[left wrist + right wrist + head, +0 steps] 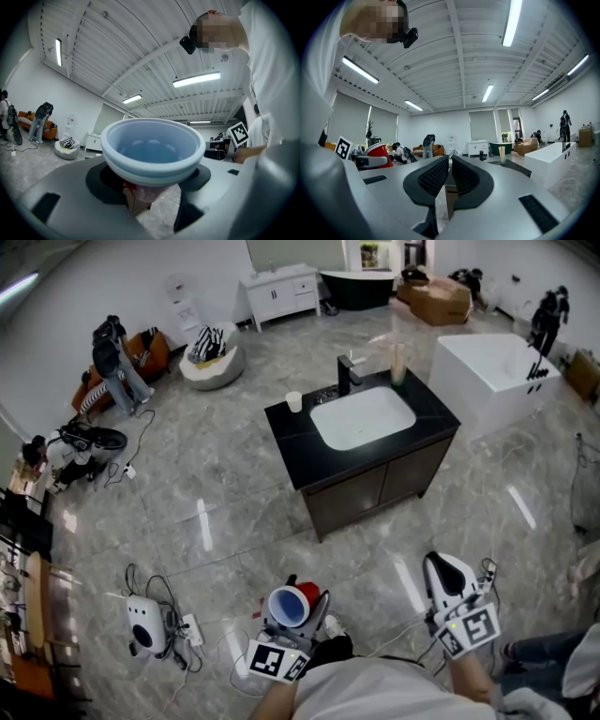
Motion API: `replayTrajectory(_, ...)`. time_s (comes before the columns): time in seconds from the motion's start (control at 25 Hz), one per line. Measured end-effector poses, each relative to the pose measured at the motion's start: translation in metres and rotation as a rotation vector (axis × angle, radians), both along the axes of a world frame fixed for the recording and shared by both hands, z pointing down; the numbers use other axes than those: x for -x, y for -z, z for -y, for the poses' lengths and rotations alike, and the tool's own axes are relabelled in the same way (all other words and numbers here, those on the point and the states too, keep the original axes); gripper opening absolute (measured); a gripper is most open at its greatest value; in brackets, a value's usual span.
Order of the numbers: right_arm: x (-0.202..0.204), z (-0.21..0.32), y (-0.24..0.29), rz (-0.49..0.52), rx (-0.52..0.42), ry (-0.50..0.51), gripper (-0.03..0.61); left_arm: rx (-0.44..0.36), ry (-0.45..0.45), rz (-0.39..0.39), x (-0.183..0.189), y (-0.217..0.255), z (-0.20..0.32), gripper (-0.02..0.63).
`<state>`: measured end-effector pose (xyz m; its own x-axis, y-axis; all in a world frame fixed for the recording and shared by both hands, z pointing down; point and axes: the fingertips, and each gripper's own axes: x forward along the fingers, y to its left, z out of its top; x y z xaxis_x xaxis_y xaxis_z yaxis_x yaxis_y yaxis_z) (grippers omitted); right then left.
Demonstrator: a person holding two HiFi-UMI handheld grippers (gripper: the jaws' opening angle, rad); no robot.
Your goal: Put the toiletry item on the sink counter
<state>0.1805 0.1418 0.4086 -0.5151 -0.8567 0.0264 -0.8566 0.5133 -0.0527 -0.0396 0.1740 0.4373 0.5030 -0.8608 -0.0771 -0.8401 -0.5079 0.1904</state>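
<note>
A red cup with a pale blue inside (287, 605) sits between the jaws of my left gripper (292, 613), low in the head view and close to the person's body. In the left gripper view the cup (152, 145) fills the middle, mouth toward the camera, with the left gripper (152, 182) shut on its sides. My right gripper (439, 565) is held at the lower right; its ribbed pads (436, 176) nearly touch, with nothing between them. The black sink counter (291, 442) stands some way ahead on the floor, with a white basin (364, 416) and a black faucet (347, 373).
On the counter stand a small white cup (294, 401) and a tall beige holder (398, 362). A white bathtub (497, 381) stands to its right. Cables and a white device (145, 624) lie on the floor at the lower left. People and gear are along the far left wall.
</note>
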Motion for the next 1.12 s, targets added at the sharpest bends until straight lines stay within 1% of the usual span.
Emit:
replayTrajectory(0.2,0.017,0.031,-0.006,0.004,0.017,0.005,0.048,0.018,0.000,-0.001,0.017,-0.006,0.032,0.282)
replayTrajectory(0.44,0.057,0.071,-0.017,-0.015,0.049,0.050,0.048,0.048,0.008,-0.026,0.043,-0.019,0.068,0.282)
replayTrajectory(0.6,0.074,0.092,-0.022,-0.035,0.068,0.062,0.048,0.075,0.012,-0.045,0.057,-0.031,0.087,0.282)
replayTrajectory(0.76,0.082,0.106,-0.023,-0.060,0.075,0.057,0.046,0.086,-0.003,-0.067,0.063,-0.039,0.105,0.282)
replayTrajectory(0.96,0.082,0.114,-0.022,-0.087,0.084,0.040,0.046,0.086,-0.019,-0.096,0.063,-0.041,0.120,0.282)
replayTrajectory(1.12,0.084,0.120,-0.015,-0.095,0.070,0.033,0.048,0.084,-0.027,-0.109,0.065,-0.040,0.128,0.282)
